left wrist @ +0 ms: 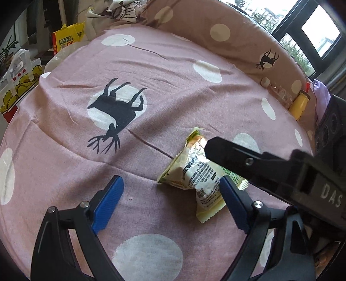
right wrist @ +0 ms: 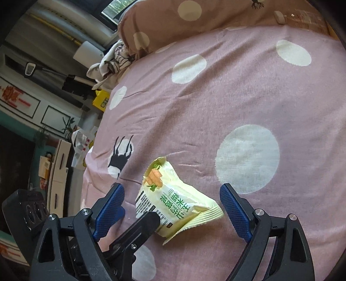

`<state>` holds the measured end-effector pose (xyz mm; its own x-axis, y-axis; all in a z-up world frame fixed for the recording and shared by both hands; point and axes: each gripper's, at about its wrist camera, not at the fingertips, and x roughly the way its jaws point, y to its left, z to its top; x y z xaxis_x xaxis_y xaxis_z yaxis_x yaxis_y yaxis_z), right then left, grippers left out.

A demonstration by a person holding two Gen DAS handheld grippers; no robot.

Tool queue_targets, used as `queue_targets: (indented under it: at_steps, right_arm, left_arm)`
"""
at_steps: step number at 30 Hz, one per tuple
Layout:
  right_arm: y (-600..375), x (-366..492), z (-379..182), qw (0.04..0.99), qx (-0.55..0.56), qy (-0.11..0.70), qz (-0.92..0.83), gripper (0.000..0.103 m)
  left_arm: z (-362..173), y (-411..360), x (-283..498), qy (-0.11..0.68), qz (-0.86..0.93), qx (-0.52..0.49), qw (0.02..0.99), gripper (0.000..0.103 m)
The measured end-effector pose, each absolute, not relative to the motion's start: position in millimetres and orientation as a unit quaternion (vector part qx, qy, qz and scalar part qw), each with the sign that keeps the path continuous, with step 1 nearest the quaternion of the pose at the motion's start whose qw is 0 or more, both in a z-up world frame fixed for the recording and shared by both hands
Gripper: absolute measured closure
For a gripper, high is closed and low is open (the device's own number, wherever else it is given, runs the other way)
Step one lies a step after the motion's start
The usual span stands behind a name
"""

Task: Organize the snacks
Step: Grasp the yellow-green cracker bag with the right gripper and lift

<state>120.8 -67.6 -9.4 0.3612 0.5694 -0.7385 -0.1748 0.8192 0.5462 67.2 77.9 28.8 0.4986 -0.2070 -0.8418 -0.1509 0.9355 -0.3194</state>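
Note:
A pale yellow snack packet (left wrist: 199,173) with green print lies on the pink spotted bedsheet (left wrist: 151,86). My left gripper (left wrist: 170,188) hovers over it with jaws open; the packet sits by its right blue pad (left wrist: 232,203), untouched by the left pad. One black finger (left wrist: 237,155) of the right gripper crosses over the packet from the right. In the right wrist view the packet (right wrist: 173,201) lies between the wide-open jaws of my right gripper (right wrist: 172,192), neither pad pressing it. A left gripper finger (right wrist: 140,227) reaches the packet's near edge there.
A brown spotted bolster (left wrist: 216,28) lines the far side of the bed, with a clear bottle (left wrist: 276,90) and a yellow bottle (left wrist: 299,103) against it. Crumpled clothes (left wrist: 127,10), a yellow box (left wrist: 67,36) and printed bags (left wrist: 19,80) sit beyond the bed's left edge.

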Motion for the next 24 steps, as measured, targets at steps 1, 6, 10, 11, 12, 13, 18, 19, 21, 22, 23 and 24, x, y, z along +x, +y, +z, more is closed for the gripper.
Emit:
queue_targets:
  at_steps: [1,6,10,11,12,13,18,19,21,22,23,24]
  right_arm:
    - [-66,122,-11,0.803,0.188,0.516,0.231,0.013]
    - [-67,120,-11,0.799,0.195,0.51,0.25,0.021]
    - [-69,118,-14,0.801,0.186,0.512,0.249,0.036]
    - [-70,117,-15,0.796,0.192,0.515,0.253,0.038]
    - [-72,116,-16,0.788,0.2,0.521,0.26,0.04]
    - [-73,115,-16,0.781,0.206,0.526,0.266,0.04]
    - [-86,101,-13,0.782,0.229,0.522,0.25,0.041]
    - [-89,97,-11,0.784,0.235,0.518,0.248,0.041]
    - [-96,87,-2,0.791,0.245,0.506,0.242,0.041]
    - [-99,82,4,0.797,0.244,0.5,0.238,0.041]
    - [-102,77,11,0.804,0.24,0.492,0.231,0.041]
    - [-105,70,18,0.812,0.236,0.485,0.223,0.041]
  left_arm:
    - [29,77,68,0.5,-0.02,-0.174,0.848,0.013]
    - [27,71,69,0.499,-0.031,-0.161,0.851,0.019]
    - [27,60,70,0.495,-0.062,-0.154,0.853,0.037]
    - [27,58,69,0.493,-0.062,-0.147,0.855,0.04]
    - [28,56,69,0.493,-0.066,-0.143,0.856,0.043]
    - [28,55,68,0.493,-0.073,-0.142,0.855,0.047]
    - [38,44,58,0.487,-0.094,-0.135,0.858,0.05]
    - [41,41,56,0.483,-0.097,-0.133,0.86,0.051]
    - [50,35,50,0.468,-0.111,-0.135,0.866,0.052]
    - [54,33,47,0.462,-0.118,-0.136,0.868,0.052]
    - [58,30,43,0.456,-0.129,-0.139,0.87,0.052]
    - [63,25,39,0.451,-0.14,-0.14,0.87,0.052]
